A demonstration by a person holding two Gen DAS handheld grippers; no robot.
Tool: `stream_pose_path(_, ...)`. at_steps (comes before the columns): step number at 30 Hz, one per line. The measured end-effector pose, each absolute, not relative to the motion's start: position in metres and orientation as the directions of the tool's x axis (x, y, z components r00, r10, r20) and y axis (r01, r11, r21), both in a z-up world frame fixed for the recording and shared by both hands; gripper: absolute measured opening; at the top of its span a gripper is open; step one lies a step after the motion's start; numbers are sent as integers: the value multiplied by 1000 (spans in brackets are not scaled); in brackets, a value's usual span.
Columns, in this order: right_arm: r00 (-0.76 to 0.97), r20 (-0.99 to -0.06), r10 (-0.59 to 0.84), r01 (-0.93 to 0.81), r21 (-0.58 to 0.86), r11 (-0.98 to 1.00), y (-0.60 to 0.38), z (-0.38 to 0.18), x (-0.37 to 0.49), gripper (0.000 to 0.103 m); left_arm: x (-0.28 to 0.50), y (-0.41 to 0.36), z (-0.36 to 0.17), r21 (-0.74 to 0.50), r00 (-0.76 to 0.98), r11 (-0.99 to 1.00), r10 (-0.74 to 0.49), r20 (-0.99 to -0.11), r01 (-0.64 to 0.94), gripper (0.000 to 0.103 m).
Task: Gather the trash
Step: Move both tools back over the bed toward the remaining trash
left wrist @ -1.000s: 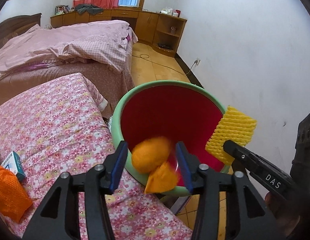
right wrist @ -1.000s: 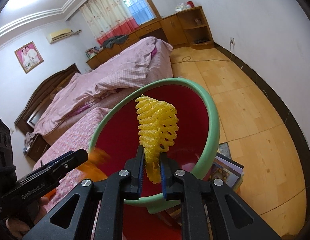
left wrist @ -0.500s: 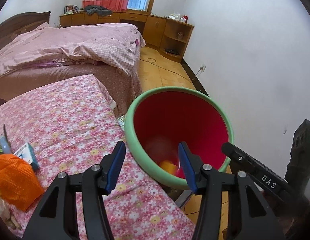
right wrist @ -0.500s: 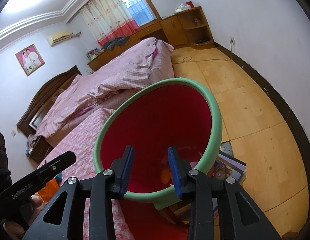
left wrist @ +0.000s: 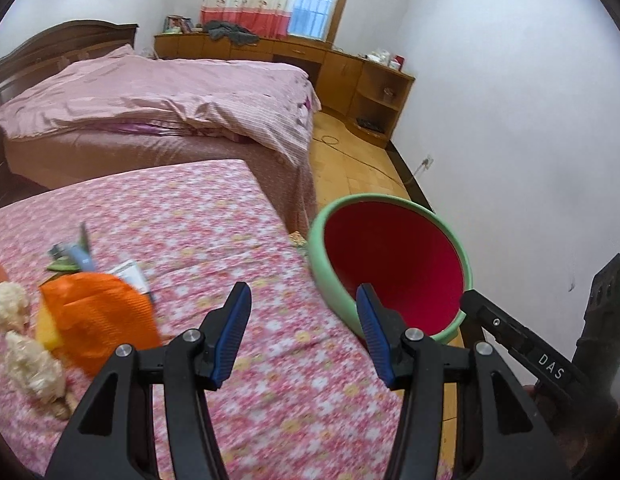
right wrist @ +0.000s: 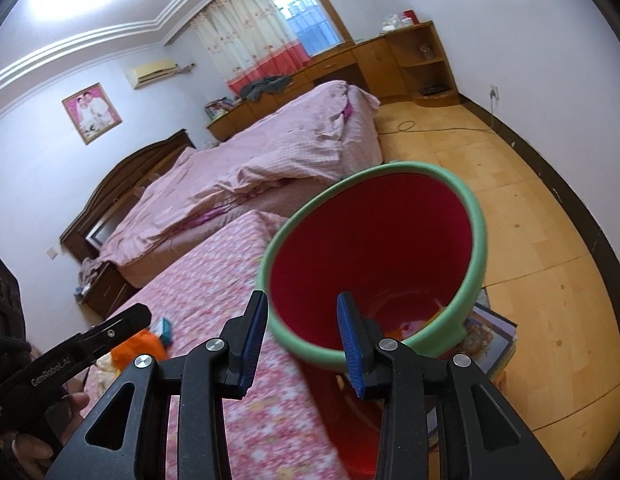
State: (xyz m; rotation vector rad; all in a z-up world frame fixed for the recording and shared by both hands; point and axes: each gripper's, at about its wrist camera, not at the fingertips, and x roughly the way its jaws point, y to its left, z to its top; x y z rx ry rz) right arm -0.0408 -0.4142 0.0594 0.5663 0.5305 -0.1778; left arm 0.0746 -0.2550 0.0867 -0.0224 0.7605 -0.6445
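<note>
Trash left to collect, an orange bag [left wrist: 100,316] among scraps, lies on the flowered bed [left wrist: 214,216], left of my left gripper [left wrist: 304,332], whose jaws stand wide and empty. My right gripper [right wrist: 302,340], its jaws just opened and empty, faces the bin [right wrist: 475,240], so the left is nearer.

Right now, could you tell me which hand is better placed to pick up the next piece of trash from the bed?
Left: its open, empty tongs sit beside the orange bag; the right tongs face the bin.
</note>
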Motion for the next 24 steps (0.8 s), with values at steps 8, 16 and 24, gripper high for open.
stream_pose_path(8,854,-519,40,239,460,855,-380,68,-41,37,64,-198,94,-227,606,858,-491,-625,461,55)
stream_pose_path(16,837,-538,95,195,457,868,-346,65,-40,37,62,-139,93,-226,647,902,-422,-635,367,55)
stream_pose_path(24,819,-558,134,164,451,877,-319,62,-33,38,62,-90,86,-225,679,937,-350,-646,269,55)
